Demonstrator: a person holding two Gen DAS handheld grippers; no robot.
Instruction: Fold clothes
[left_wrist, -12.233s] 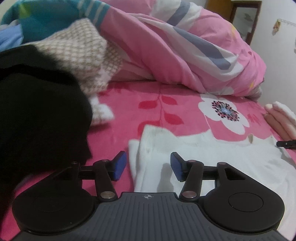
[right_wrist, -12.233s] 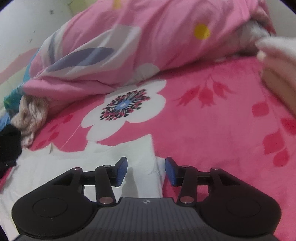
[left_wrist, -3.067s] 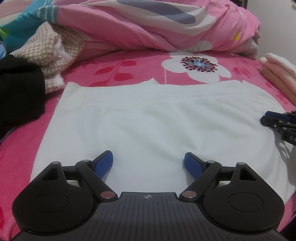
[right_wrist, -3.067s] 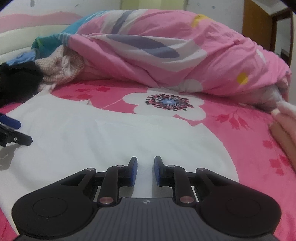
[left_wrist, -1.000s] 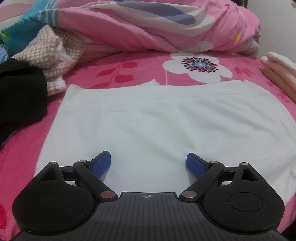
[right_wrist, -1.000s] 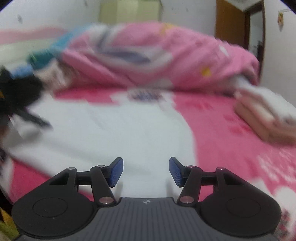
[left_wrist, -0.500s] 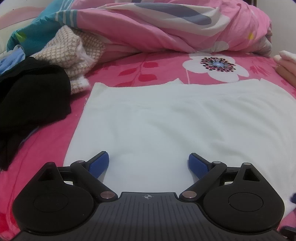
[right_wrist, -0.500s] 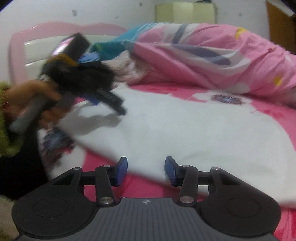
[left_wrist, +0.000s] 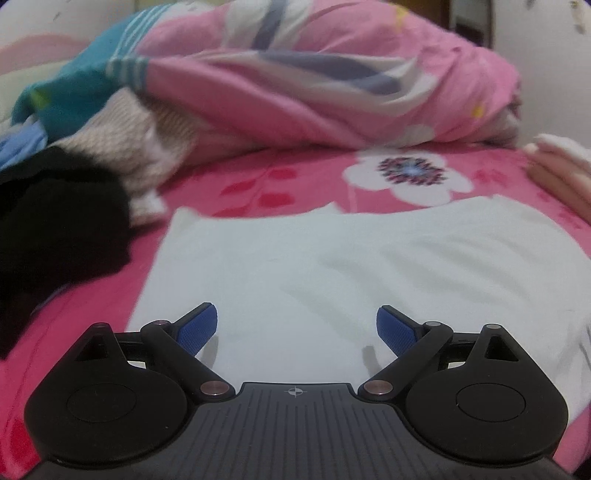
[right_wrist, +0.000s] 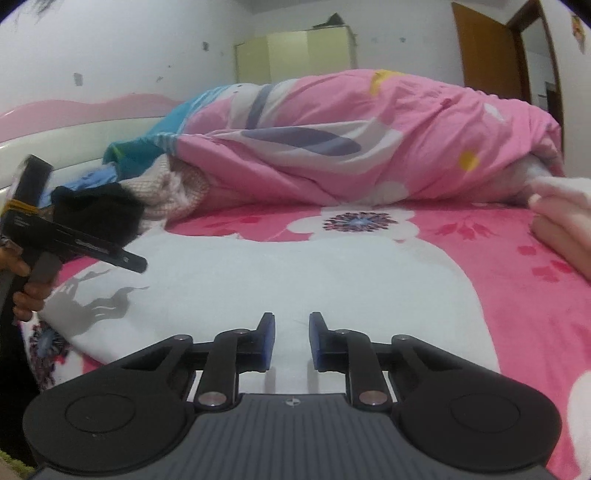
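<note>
Your white garment (left_wrist: 332, 266) lies flat and faintly creased on the pink floral bed (left_wrist: 280, 184), your left gripper (left_wrist: 296, 328) spread wide above it, your right gripper (right_wrist: 291, 341) closing with only a narrow gap over its near edge.

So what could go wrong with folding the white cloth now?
The right tool is closing at the near edge of the white cloth; it might pinch only one layer, or miss. The left tool is open and holds nothing, so the cloth could skew when lifted. It might also catch the black garment nearby.
</note>
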